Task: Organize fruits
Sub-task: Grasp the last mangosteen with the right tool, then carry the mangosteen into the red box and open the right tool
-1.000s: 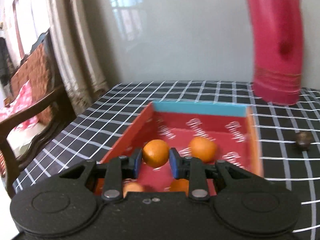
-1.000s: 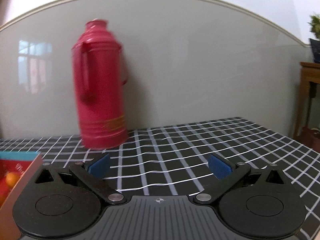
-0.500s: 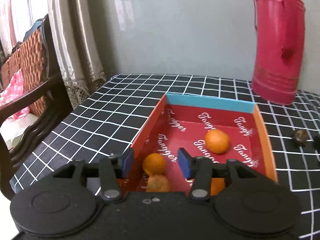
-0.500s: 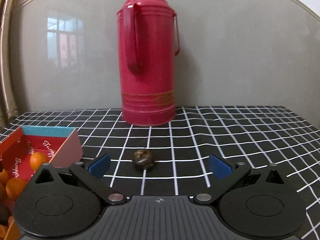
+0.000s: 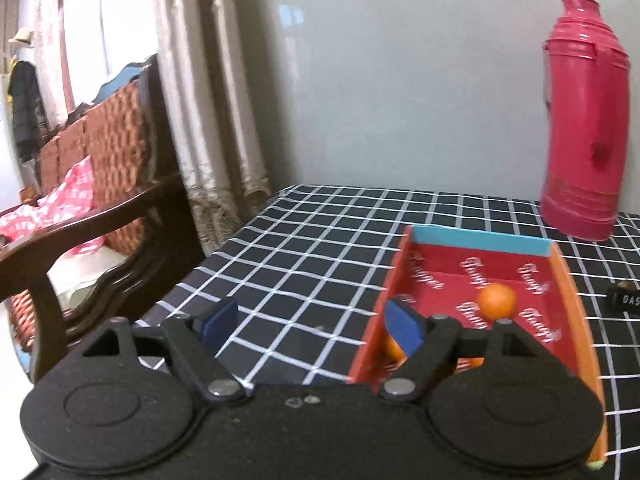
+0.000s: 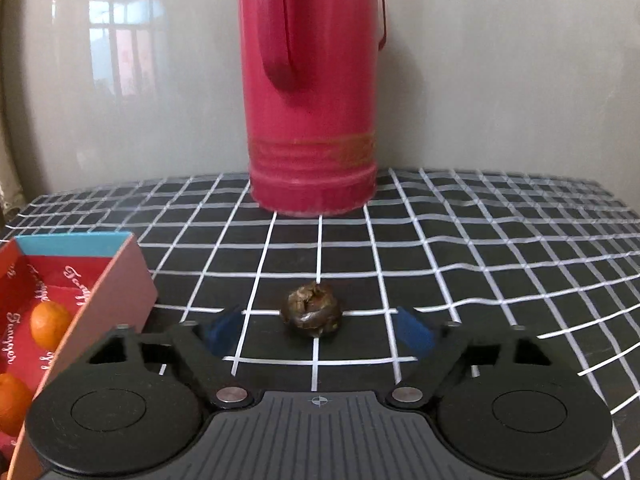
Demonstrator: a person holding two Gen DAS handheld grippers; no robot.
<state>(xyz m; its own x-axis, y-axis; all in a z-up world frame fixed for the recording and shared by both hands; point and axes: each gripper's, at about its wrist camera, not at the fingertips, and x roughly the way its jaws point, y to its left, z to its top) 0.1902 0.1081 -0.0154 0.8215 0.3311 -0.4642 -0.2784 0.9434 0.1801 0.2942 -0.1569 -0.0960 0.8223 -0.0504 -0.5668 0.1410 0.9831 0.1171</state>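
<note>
A red cardboard box (image 5: 416, 264) with a blue far wall lies on the checked tablecloth and holds several oranges; one orange (image 5: 496, 301) sits mid-box. My left gripper (image 5: 310, 326) is open and empty, over the cloth at the box's left wall. In the right wrist view the box (image 6: 116, 284) is at the left with oranges (image 6: 48, 324) in it. A dark brown wrinkled fruit (image 6: 311, 314) lies on the cloth. My right gripper (image 6: 318, 330) is open and empty, its blue pads on either side of that fruit, not touching.
A tall red thermos (image 6: 312, 100) stands at the back near the wall, also in the left wrist view (image 5: 584, 128). A wooden wicker chair (image 5: 100, 184) stands off the table's left edge. The other gripper's tip (image 5: 624, 300) shows right of the box.
My left gripper opened, let the orange drop into the box, and moved back and left. My right gripper swung left and moved in on the brown fruit, which now sits between its pads.
</note>
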